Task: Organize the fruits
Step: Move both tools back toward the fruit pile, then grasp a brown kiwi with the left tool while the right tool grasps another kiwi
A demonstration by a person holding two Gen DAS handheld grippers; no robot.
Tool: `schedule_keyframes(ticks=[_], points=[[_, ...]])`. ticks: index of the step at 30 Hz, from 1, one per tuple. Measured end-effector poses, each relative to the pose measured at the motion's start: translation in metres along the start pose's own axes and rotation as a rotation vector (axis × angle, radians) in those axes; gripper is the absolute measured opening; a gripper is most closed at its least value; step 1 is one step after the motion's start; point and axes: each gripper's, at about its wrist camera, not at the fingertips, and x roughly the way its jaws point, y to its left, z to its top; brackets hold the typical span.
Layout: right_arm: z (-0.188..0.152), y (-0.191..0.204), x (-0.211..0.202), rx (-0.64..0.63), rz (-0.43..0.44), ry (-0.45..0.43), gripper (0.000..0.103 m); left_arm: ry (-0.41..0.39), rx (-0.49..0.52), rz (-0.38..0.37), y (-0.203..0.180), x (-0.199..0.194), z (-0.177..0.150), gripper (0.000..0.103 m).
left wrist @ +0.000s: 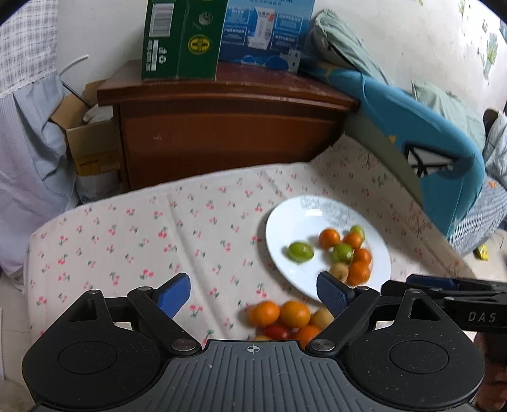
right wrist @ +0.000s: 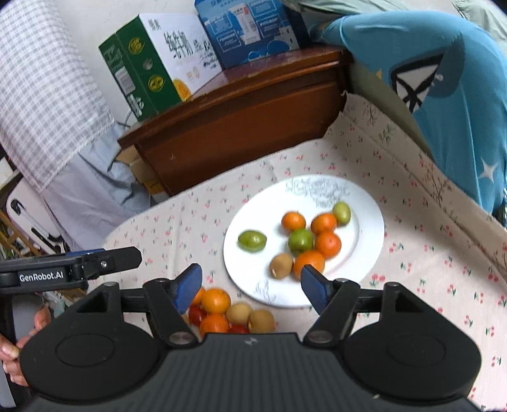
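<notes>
A white plate (left wrist: 285,222) (right wrist: 367,241) lies on the cherry-print cloth and holds several small oranges (right wrist: 328,244), green fruits (right wrist: 252,240) and a brown one (right wrist: 281,265). One green fruit (left wrist: 300,252) lies apart at the plate's left. A loose pile of oranges (left wrist: 294,313) (right wrist: 215,300), red tomatoes (right wrist: 197,314) and brown fruits (right wrist: 261,320) sits on the cloth just in front of the plate. My left gripper (left wrist: 253,293) is open above that pile with nothing between its fingers. My right gripper (right wrist: 252,283) is open too, over the plate's near rim, empty.
A brown wooden cabinet (left wrist: 228,126) stands behind the table, carrying a green box (left wrist: 177,41) and a blue box (left wrist: 266,28). A blue cloth-draped chair (left wrist: 421,133) is at the right. A cardboard box (left wrist: 88,142) sits on the floor left. A hand (right wrist: 19,348) holds the other gripper's handle.
</notes>
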Motion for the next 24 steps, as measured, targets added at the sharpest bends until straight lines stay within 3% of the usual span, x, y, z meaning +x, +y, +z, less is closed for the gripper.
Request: schedule_keyframes(ticks=[13,24], points=[[-0.035,0.001,0.007,-0.03,-0.019,0.081,0.07,0.068,0.081,-0.01,0.007,0.008,-0.036,0.088],[-0.04,0.0,0.018,-0.031,-0.024,0.103,0.07,0.111,0.171,-0.042,0.002,0.024,-0.056,0.088]])
